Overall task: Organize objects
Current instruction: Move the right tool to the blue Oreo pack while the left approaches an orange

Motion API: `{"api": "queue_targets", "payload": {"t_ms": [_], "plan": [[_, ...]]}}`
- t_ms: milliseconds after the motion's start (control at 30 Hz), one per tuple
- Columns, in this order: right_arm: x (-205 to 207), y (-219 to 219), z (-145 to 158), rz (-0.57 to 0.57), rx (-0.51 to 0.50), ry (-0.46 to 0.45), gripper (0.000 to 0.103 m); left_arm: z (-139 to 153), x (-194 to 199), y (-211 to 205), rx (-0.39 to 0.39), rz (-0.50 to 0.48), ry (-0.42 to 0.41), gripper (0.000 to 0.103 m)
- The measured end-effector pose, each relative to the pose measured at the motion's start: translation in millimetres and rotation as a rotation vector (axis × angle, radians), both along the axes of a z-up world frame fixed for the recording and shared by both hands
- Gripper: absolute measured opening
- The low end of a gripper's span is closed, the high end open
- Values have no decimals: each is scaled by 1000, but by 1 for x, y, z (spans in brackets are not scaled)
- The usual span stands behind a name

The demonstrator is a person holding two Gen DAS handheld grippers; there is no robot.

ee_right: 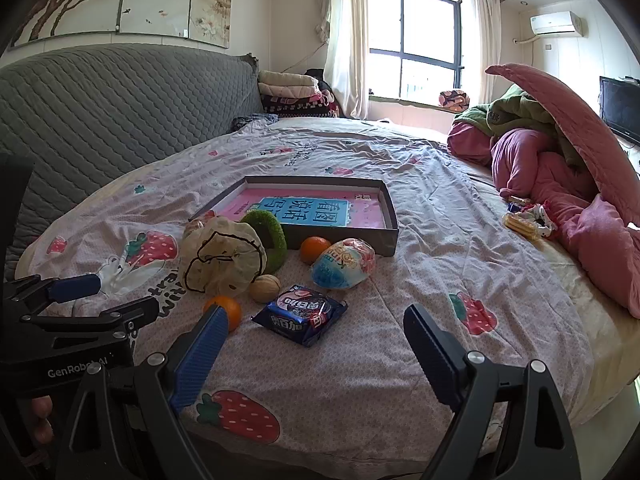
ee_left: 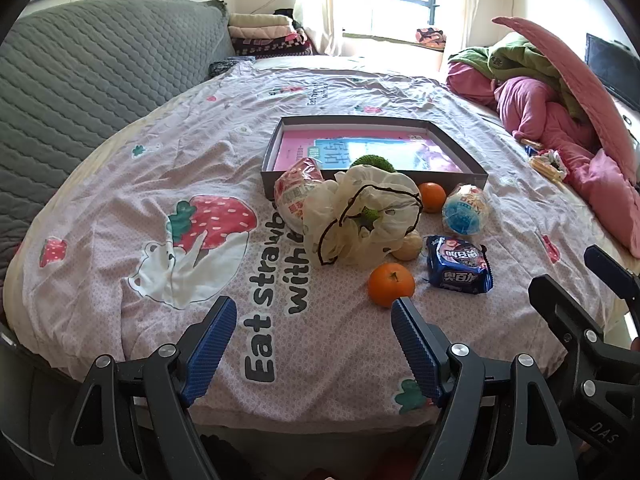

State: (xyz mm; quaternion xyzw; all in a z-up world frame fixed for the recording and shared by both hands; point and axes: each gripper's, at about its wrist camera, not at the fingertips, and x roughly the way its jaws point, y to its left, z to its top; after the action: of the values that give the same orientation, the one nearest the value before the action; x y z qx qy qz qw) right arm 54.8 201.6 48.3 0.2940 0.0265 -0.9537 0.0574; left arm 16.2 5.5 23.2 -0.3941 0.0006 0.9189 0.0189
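A shallow grey box (ee_left: 376,178) (ee_right: 394,216) holding a pink and blue book lies on the bed. In front of it lie a crumpled white bag (ee_left: 368,216) (ee_right: 222,256), a green ring (ee_right: 268,236), two oranges (ee_left: 391,284) (ee_left: 432,197), a walnut-coloured ball (ee_right: 265,288), a blue cookie packet (ee_left: 458,265) (ee_right: 300,314), and two wrapped snacks (ee_left: 466,209) (ee_left: 296,194). My left gripper (ee_left: 314,320) is open and empty, just short of the near orange. My right gripper (ee_right: 316,330) is open and empty, near the cookie packet.
The bed has a strawberry-print sheet (ee_left: 200,184). A grey quilted headboard (ee_left: 88,76) stands at the left. Pink and green bedding (ee_left: 560,112) is heaped at the right, with small packets (ee_right: 524,220) beside it. A window is at the back.
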Motion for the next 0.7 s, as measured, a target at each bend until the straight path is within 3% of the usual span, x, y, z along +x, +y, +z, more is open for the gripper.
{"api": "queue_targets", "payload": {"t_ms": [700], "plan": [[-3, 2, -9, 3, 14, -15, 89, -12, -2, 6, 14, -25, -17, 81]]}}
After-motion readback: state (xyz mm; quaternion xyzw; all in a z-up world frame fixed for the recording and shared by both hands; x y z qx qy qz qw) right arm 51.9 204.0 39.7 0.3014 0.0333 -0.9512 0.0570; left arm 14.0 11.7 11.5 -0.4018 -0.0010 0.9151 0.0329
